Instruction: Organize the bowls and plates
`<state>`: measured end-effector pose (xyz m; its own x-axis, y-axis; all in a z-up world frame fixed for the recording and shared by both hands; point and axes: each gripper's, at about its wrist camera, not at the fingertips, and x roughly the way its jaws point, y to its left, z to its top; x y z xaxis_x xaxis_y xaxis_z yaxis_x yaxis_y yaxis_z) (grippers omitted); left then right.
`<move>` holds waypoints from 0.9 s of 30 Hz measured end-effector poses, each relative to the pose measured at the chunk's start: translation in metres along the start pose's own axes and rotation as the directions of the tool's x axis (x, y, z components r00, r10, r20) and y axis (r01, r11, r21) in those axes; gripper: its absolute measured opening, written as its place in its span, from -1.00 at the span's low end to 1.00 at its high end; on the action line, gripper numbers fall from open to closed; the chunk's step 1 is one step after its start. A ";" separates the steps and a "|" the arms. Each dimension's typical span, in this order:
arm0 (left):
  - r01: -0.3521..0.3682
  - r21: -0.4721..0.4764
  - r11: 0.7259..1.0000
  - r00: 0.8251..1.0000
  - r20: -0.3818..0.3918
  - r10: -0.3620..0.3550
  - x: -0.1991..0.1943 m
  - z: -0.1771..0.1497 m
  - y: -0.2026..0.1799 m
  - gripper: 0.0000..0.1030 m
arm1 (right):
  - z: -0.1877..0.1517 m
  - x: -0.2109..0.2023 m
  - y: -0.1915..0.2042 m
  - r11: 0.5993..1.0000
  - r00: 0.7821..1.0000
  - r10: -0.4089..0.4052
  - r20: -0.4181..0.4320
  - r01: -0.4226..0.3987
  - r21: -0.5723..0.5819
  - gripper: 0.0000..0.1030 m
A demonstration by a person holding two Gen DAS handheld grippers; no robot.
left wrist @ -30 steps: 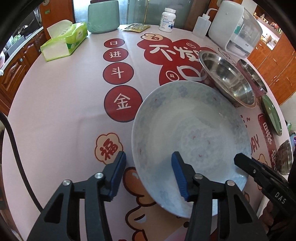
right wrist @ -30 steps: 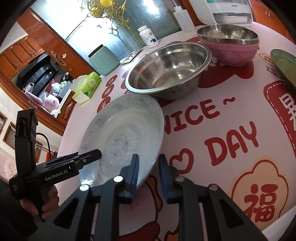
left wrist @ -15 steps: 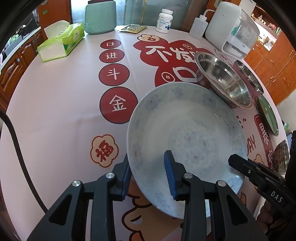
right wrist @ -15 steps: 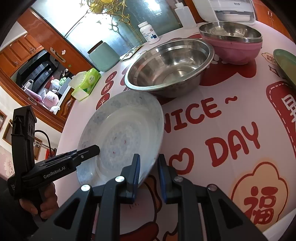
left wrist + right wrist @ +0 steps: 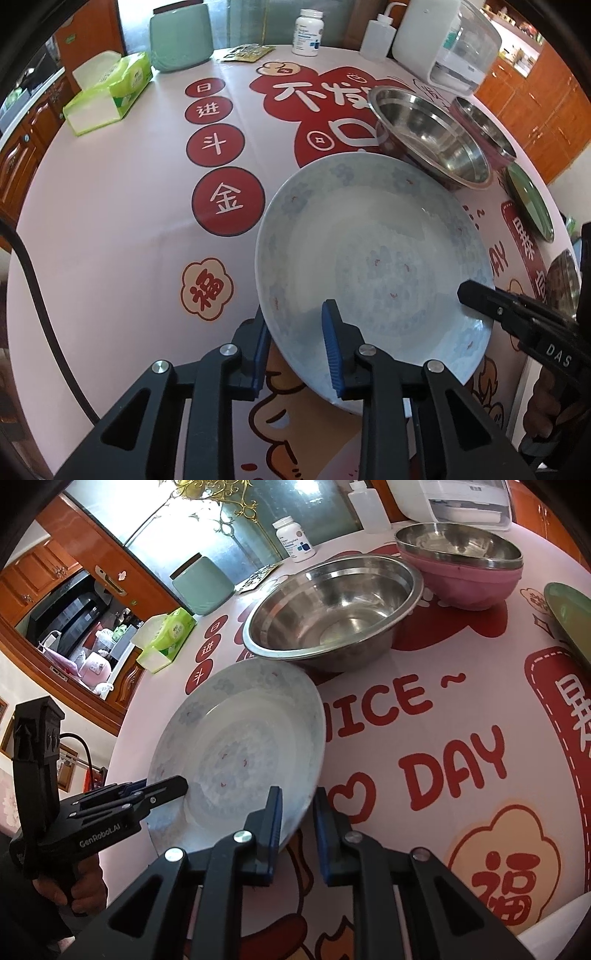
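Round table under a pink printed tablecloth [image 5: 122, 206]. At its near edge, pale blue patterned plate [image 5: 373, 266], tilted, near rim raised. Left gripper [image 5: 297, 350] just closed on the plate's near-left rim, one pad inside, one beneath. Right gripper [image 5: 297, 830] clamped on the plate's near-right rim. Just beyond the plate: steel bowl [image 5: 332, 609]. Right of that bowl: pink bowl [image 5: 465, 572] with a steel one nested inside.

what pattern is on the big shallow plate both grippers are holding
Pale blue flowers with small red flecks on white plate; clearest in the left wrist view.
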<state>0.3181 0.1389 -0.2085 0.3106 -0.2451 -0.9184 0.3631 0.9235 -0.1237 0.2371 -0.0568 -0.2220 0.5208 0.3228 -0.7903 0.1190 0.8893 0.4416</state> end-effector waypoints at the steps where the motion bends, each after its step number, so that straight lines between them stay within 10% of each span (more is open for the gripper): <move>1: -0.003 0.009 1.000 1.000 -0.001 0.003 -0.001 -0.001 -0.002 -0.51 | 0.000 -0.001 -0.001 1.000 1.000 0.000 -0.002 0.000 0.001 -0.69; 27: 0.017 0.099 0.995 0.997 0.075 -0.024 -0.070 -0.025 -0.038 -0.52 | -0.027 -0.065 0.003 1.000 0.998 -0.005 0.057 0.006 -0.013 -0.70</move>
<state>0.2605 0.1283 -0.1489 0.3664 -0.2887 -0.8846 0.4534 0.8856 -0.1012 0.1804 -0.0665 -0.1809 0.5676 0.2994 -0.7670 0.1108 0.8953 0.4315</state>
